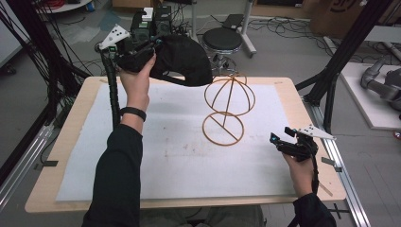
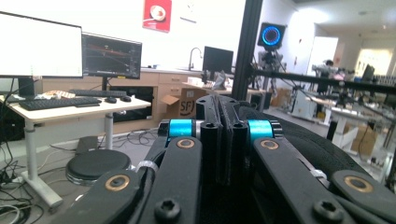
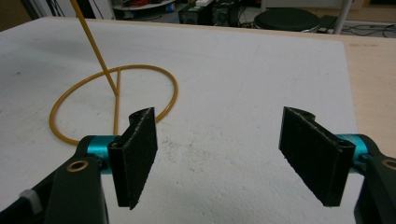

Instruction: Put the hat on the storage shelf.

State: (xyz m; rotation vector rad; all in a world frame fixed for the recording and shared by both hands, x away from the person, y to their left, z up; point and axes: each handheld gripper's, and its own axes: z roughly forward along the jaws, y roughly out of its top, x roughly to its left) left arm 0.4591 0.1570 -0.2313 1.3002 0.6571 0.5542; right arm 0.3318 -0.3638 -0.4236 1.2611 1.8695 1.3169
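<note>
A: The left gripper (image 1: 142, 47) is holding a black cap (image 1: 182, 59) up in the air, well above the far left part of the table (image 1: 61, 142). Its jaws are pressed together on the fabric, with only a thin edge of the cap pinched between them in the left gripper view.

B: And the rest of the cap is hanging off to the right of that gripper, sagging under its own weight. Pinching it at the edge looks deliberate, since it is leaving the hollow open underneath.

A: That hollow is what matters, I'd say. Just beyond the cap and lower down, the yellow wire hat stand (image 1: 227, 111) is sitting upright on the white mat (image 1: 165, 161), round base flat, domed top free.

B: So the cap is hovering beside the dome, not on it yet. It looks close to touching the top wire, though I can't tell for sure.

A: Meanwhile the right gripper (image 3: 219, 154) is waiting near the table's right edge, jaws spread wide, nothing between them.

B: It's pointing toward the stand's base ring (image 3: 114, 105), which is lying just ahead and to the left of its jaws. My guess is it's parked there to steady the stand if that light wire frame tips.
</note>
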